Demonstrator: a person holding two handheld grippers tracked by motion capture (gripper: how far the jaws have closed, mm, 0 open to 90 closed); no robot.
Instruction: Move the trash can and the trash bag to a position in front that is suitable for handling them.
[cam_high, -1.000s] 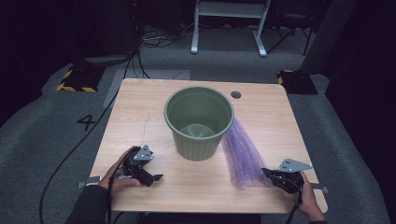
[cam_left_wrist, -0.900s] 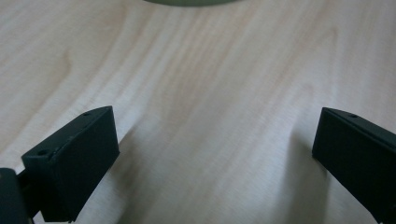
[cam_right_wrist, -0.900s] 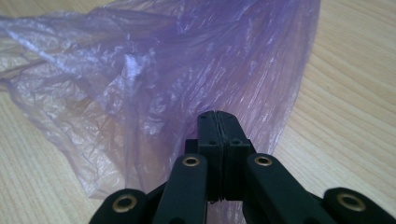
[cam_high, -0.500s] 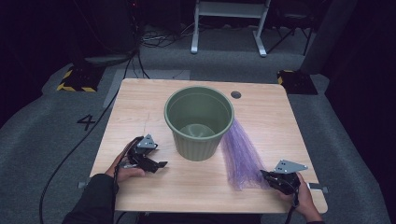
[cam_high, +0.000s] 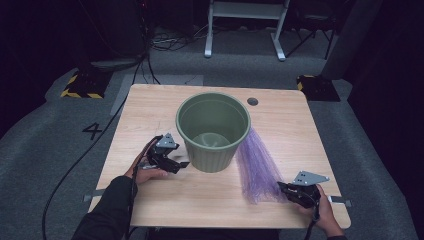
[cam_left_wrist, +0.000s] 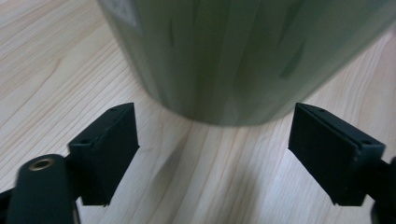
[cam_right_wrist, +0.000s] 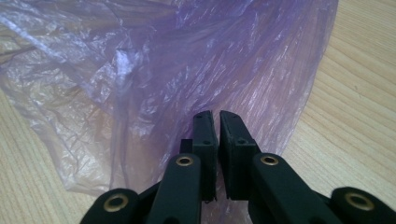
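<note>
A green plastic bin (cam_high: 212, 130) stands upright in the middle of the wooden table (cam_high: 150, 105). My left gripper (cam_high: 181, 166) lies low at the bin's left foot, pointing at it. Its jaws have just closed a little and still stand wide apart with nothing between them; the bin's base (cam_left_wrist: 243, 56) rises just ahead of my left gripper (cam_left_wrist: 213, 112). A thin purple plastic bag (cam_high: 255, 165) lies flat to the right of the bin. At the bag's near end my right gripper (cam_high: 281, 189) is shut, pinching the crinkled bag (cam_right_wrist: 163, 60) at its edge between my right gripper's (cam_right_wrist: 215, 114) tips.
A small round cable hole (cam_high: 252, 101) sits in the table's far right part. Bare wood lies along the near edge (cam_high: 210, 205) between my hands. Beyond the table are a grey floor, cables and a white stand (cam_high: 245, 30).
My left hand has moved right and slightly away from me, up to the bin's base. The right hand, the bag and the bin have kept their places.
</note>
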